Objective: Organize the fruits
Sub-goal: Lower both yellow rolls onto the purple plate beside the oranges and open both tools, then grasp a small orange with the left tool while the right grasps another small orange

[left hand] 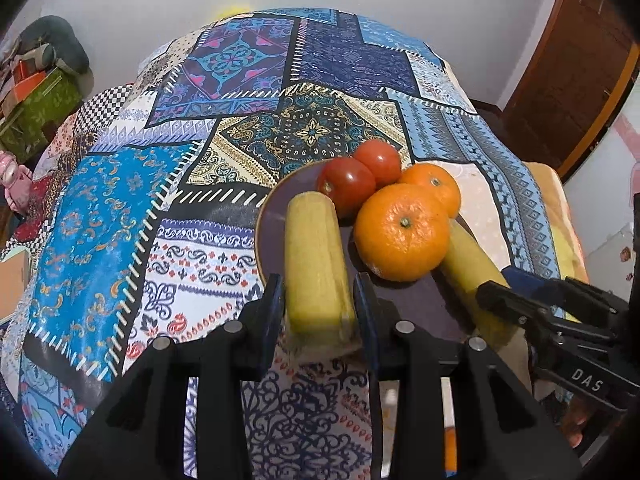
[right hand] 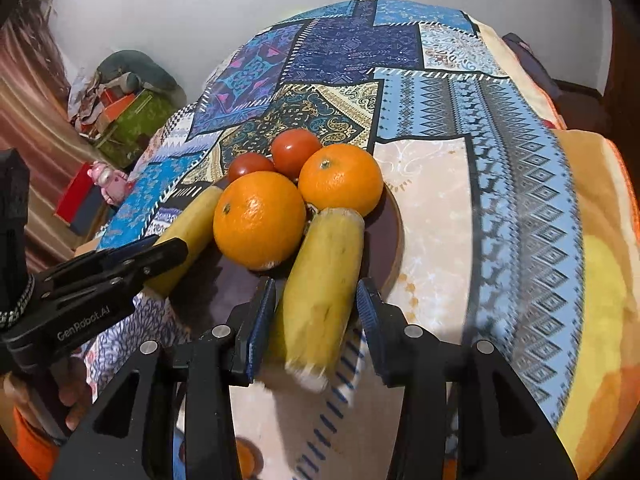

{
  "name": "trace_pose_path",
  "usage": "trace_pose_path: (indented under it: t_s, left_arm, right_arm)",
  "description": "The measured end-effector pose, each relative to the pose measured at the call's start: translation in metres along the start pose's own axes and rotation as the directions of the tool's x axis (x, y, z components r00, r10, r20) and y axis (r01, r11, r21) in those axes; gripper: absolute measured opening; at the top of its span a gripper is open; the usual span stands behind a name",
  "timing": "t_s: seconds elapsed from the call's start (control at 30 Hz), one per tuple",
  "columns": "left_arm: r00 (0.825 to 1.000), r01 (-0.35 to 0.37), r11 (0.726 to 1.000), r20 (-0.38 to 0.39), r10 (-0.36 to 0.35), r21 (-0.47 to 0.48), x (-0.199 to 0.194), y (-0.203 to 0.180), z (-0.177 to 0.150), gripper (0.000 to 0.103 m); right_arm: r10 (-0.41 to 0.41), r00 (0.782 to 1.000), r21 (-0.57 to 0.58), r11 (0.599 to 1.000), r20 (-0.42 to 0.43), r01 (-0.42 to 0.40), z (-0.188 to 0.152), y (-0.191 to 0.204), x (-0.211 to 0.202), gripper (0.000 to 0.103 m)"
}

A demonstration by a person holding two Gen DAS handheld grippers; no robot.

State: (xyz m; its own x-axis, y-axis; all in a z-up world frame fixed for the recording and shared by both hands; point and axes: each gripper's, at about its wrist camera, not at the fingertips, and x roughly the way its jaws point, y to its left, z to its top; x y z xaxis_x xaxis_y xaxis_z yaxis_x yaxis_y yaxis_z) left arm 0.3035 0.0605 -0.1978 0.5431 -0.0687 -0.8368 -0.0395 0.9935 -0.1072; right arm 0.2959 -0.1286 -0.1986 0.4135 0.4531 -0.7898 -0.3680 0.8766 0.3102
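A dark round plate [left hand: 269,216] on the patchwork cloth holds two oranges [left hand: 402,232] [left hand: 434,186], two tomatoes [left hand: 346,186] [left hand: 378,162] and two bananas. My left gripper [left hand: 319,284] is shut on the left banana [left hand: 314,248], whose near end hangs over the plate's front rim. In the right wrist view my right gripper [right hand: 316,286] straddles the right banana [right hand: 324,264]; its pads stand slightly off the peel, so it is open. That banana's near end is blurred. Each gripper shows in the other's view, the right gripper [left hand: 520,304] and the left gripper [right hand: 160,256].
The patterned tablecloth [left hand: 120,220] covers the whole table, which drops away at its left, right and far edges. Boxes and clutter [left hand: 36,92] sit beyond the left side. A wooden door [left hand: 568,80] stands at the back right. A hand [right hand: 76,400] holds the left gripper.
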Motion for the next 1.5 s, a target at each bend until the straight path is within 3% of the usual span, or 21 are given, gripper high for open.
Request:
trace_pose_path:
  t_s: [0.3, 0.47, 0.7, 1.07, 1.5]
  left_arm:
    - [0.999, 0.015, 0.999, 0.051, -0.018, 0.041, -0.046, -0.010, -0.018, 0.037]
    - [0.993, 0.021, 0.998, 0.116, -0.027, 0.059, -0.087, -0.018, -0.029, 0.052]
    - [0.989, 0.042, 0.995, 0.140, -0.055, 0.092, -0.118, -0.033, -0.051, 0.061]
    - [0.995, 0.101, 0.988, 0.004, -0.102, 0.118, -0.089, -0.064, -0.092, 0.064]
    - [0.988, 0.134, 0.979, -0.094, -0.121, 0.152, -0.041, -0.089, -0.106, 0.064]
  right_arm:
    - [-0.038, 0.996, -0.068, 0.997, 0.076, 0.043, -0.013, 0.006, -0.045, 0.041]
    - [-0.071, 0.987, -0.095, 0.992, 0.145, 0.085, -0.017, 0.005, -0.080, 0.041]
    - [-0.112, 0.976, -0.109, 0.985, 0.188, 0.134, -0.038, -0.004, -0.108, 0.048]
    - [-0.130, 0.985, -0.085, 0.987, 0.109, 0.140, -0.079, -0.025, -0.096, 0.049]
    - [-0.134, 0.990, -0.037, 0.990, 0.032, 0.136, -0.102, -0.044, -0.067, 0.049]
